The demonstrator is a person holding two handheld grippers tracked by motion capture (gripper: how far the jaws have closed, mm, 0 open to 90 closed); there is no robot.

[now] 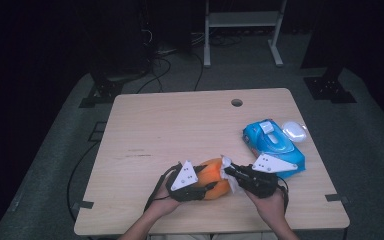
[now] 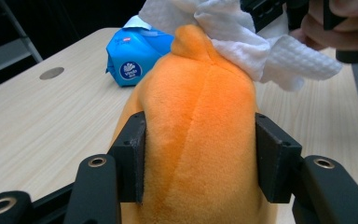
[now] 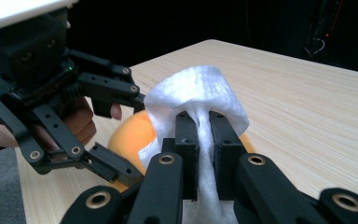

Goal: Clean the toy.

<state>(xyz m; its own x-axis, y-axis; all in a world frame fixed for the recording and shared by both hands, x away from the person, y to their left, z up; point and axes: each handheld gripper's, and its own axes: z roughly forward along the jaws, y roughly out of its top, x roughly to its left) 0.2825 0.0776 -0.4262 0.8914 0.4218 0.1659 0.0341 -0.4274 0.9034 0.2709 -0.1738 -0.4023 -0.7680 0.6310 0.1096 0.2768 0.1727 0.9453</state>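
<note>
Presently, an orange plush toy point(image 2: 196, 135) is clamped steady at the worktop's point(image 1: 170, 125) near edge by the left hand-held gripper point(image 2: 200, 158), apparently for wiping, while a white wipe point(image 3: 200, 93) is pinched against it by the right hand-held gripper point(image 3: 204, 140).

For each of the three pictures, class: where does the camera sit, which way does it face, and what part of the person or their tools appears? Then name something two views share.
High view: above the person's side, looking forward and down on the table; forearms, hands and both tools enter from the bottom.
Left gripper view: rides the left tool, looking along its jaws, which are shut on the orange plush toy; the other hand shows beyond.
Right gripper view: rides the right tool, jaws pinching a white wipe; left tool opposite.
Shared: toy, wipe; blue wipes pack in high and left.
</note>
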